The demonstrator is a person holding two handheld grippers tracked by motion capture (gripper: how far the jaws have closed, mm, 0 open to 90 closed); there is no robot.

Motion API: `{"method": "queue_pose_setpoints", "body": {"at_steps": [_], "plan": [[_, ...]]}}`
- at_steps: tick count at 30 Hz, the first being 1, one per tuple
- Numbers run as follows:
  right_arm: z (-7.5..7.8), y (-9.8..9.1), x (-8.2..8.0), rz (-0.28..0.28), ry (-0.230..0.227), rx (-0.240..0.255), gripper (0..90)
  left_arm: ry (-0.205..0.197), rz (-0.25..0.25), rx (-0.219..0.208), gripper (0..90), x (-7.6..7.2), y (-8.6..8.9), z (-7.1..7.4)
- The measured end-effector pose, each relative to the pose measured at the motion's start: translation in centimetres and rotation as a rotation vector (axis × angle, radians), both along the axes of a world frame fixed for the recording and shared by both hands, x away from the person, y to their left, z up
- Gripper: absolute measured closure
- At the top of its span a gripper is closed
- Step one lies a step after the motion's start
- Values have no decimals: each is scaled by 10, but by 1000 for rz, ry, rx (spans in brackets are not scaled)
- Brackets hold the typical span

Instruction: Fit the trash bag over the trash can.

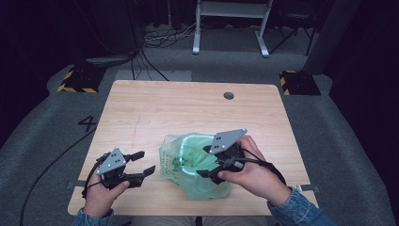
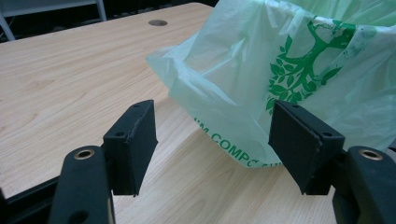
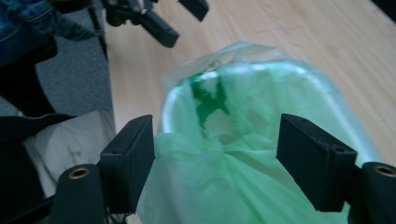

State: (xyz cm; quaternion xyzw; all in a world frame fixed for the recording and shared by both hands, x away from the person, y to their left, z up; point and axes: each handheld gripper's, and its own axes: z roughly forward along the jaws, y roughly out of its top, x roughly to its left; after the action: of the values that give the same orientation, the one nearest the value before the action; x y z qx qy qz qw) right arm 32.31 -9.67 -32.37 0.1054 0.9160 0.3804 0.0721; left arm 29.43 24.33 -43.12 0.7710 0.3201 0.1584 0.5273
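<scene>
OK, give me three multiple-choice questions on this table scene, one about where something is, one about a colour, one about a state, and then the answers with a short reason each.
1. Where does the bag sit on the table?
A. at the far edge by the round hole
B. toward the near edge, between the two hands
C. hanging off the left edge

2. What colour is the bag?
A. pale green with a darker green tree print
B. plain white
C. blue with red letters

3. How do the left gripper's jaws stand?
A. shut on the bag
B. shut on nothing
C. open, apart from the bag

Answers: 1 B, the high view shows it close to the person; 2 A, the left gripper view shows the tree print; 3 C, bare table shows between the jaws.
</scene>
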Motion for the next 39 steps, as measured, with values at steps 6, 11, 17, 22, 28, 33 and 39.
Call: {"method": "queue_pose_setpoints", "body": {"at_steps": [6, 11, 17, 22, 28, 33, 39], "plan": [[-16, 7, -6, 40, 42, -29, 314, 0, 8, -8, 322, 0, 1, -1], [-24, 10, -12, 72, 67, -52, 356, -2, 6, 3, 322, 1, 1, -1], [-35, 16, -16, 108, 105, -81, 396, -1, 5, 3, 322, 1, 1, -2], [-48, 18, -16, 120, 137, -118, 418, -1, 6, 3, 322, 0, 1, -2], [-48, 19, -17, 137, 135, -174, 412, -3, 7, 9, 322, 1, 1, -3], [-46, 18, -18, 143, 128, -239, 439, 7, 10, 0, 321, 1, 1, -3], [-47, 25, -19, 76, 117, -339, 465, 7, 3, 5, 319, 0, -2, -3]]}}
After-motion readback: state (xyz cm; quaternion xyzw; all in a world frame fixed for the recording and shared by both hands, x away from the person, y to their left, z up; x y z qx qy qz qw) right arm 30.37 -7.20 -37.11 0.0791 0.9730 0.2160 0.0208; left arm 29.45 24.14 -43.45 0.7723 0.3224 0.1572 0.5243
